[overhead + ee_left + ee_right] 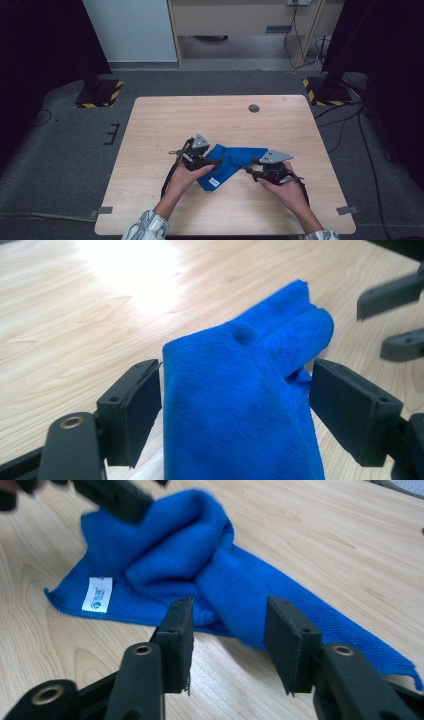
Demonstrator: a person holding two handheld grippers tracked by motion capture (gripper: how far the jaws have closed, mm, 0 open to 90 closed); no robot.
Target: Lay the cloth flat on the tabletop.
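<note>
Cloth (pixel 231 162), blue, bunched, lying on wooden table (pixel 165 125) in lower middle of high view, white label (pixel 213 181) at its lower edge. Left gripper (pixel 216 162) at cloth's left end, released: in left gripper view, jaws standing apart with raised fold of cloth (pixel 240 405) between, pads not pressing. Right gripper (pixel 250 166) at cloth's right end, also released: in right gripper view, jaws parted over a strip of cloth (pixel 240 595), gap showing on both sides. Hands (pixel 187 176) entering from bottom edge.
</note>
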